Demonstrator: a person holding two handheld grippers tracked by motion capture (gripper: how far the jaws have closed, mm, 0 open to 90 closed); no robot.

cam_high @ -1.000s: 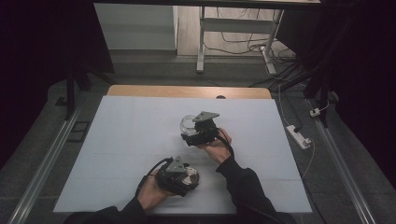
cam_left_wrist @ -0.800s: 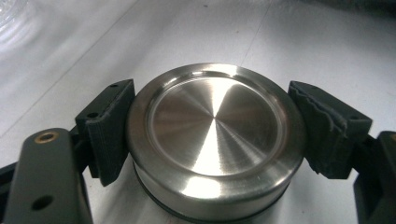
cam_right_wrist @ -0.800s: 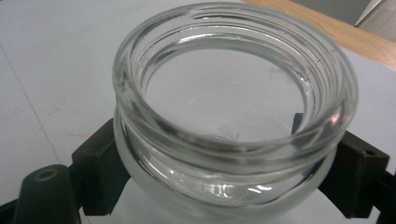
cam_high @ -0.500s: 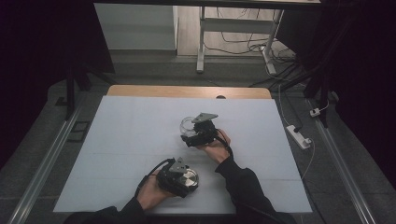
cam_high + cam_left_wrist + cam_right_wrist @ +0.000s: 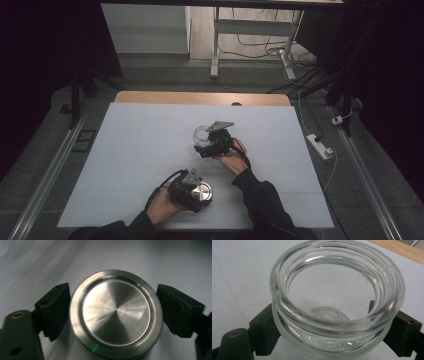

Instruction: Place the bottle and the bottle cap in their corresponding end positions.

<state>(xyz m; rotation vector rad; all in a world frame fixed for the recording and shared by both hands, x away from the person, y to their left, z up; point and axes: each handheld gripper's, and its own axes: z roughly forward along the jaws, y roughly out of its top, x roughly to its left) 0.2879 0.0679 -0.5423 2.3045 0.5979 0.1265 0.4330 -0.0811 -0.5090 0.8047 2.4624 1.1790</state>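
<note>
The left tongs (image 5: pixel 200 192) sit at the near edge of the table (image 5: pixel 130 150), closed on a brushed steel lid (image 5: pixel 116 313); in the left gripper view the two black jaws press its rim from either side. The right tongs (image 5: pixel 206 142) are farther off, near the table's middle, clamped around an open glass jar (image 5: pixel 337 302), whose threaded mouth faces up (empty, as far as can be seen). Lid and jar are well apart. The step in hand looks like capping the jar: both parts are gripped, not yet brought together. The next move calls for carrying the lid over the mouth, level and centred, then turning it onto the threads while the right tongs hold the jar steady.
</note>
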